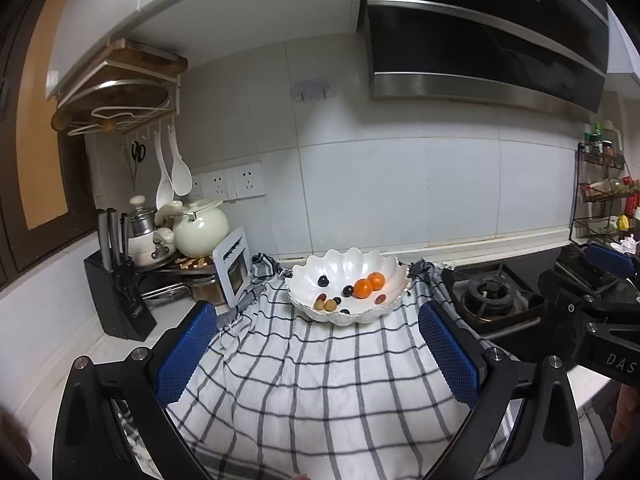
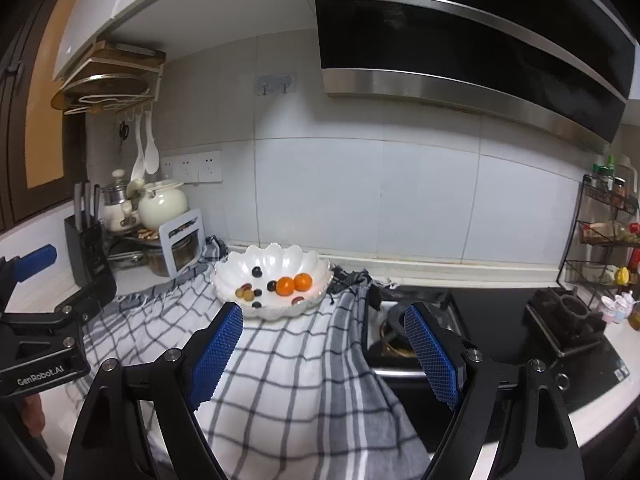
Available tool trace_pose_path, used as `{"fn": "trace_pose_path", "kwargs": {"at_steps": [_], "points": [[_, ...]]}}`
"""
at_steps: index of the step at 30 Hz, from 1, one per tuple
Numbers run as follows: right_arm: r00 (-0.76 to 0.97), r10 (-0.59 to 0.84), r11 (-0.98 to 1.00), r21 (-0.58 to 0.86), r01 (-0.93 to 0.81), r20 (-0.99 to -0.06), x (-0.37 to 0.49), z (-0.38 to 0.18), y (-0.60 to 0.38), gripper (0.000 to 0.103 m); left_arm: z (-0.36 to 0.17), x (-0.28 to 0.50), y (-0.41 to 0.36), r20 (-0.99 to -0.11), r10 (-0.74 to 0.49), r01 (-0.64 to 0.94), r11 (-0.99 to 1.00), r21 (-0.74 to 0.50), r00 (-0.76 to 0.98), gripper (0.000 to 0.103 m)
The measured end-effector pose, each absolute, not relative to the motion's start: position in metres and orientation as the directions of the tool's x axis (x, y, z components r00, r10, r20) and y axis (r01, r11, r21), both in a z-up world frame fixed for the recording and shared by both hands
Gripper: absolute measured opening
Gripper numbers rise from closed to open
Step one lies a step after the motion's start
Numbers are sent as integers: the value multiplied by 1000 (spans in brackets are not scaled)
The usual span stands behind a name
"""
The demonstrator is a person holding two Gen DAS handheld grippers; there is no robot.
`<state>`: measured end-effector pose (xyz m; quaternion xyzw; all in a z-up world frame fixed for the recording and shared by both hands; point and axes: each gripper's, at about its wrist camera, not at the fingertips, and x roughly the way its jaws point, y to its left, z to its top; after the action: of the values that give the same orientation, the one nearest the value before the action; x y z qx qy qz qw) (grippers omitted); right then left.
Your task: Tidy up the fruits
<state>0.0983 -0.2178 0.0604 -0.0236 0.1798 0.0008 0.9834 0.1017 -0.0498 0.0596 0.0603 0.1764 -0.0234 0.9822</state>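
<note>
Fruits: two round, smooth orange mandarins [image 1: 369,285] touch each other in the right half of the bowl; several small dark glossy grapes [image 1: 323,280] and two small tan oval fruits [image 1: 325,304] lie apart in its left and near parts.
Bowl: white, glossy, with a scalloped rim like petals [image 1: 348,258]; it stands on the cloth at the far side of the table, near the tiled wall.
Cloth: white soft fabric with a dark check pattern [image 1: 320,380], wrinkled, with a fringed edge; it covers the table from the near edge to the bowl and hangs over the left edge of the stove.
Table: pale smooth top [image 1: 52,344], bare at the left of the cloth.
Stove: black, with a round metal burner [image 1: 490,294], at the right of the bowl.
Knife block: black, angular [image 1: 116,300], far left on the table.
Left fingers: black frame with blue pads of fine grid texture [image 1: 188,356]; the left gripper [image 1: 316,356] is spread wide, released, holds nothing, above the near cloth.
Right fingers: same blue textured pads [image 2: 430,356]; the right gripper [image 2: 324,352] is also spread apart, empty, touching nothing, over the right edge of the cloth.
</note>
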Motion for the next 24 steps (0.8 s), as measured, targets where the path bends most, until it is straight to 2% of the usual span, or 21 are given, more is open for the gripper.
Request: {"fn": "trace_pose_path", "kwargs": {"at_steps": [11,24], "points": [[931,-1,1000,-19,-6,-364,34,58,-223,84,61,40,-53,-362,-69,106,991,84,930,103],[934,-12,1000,-31,1,-357,-7,55,-225,84,58,4,-55,-372,-71,110,990,85,926,103]]}}
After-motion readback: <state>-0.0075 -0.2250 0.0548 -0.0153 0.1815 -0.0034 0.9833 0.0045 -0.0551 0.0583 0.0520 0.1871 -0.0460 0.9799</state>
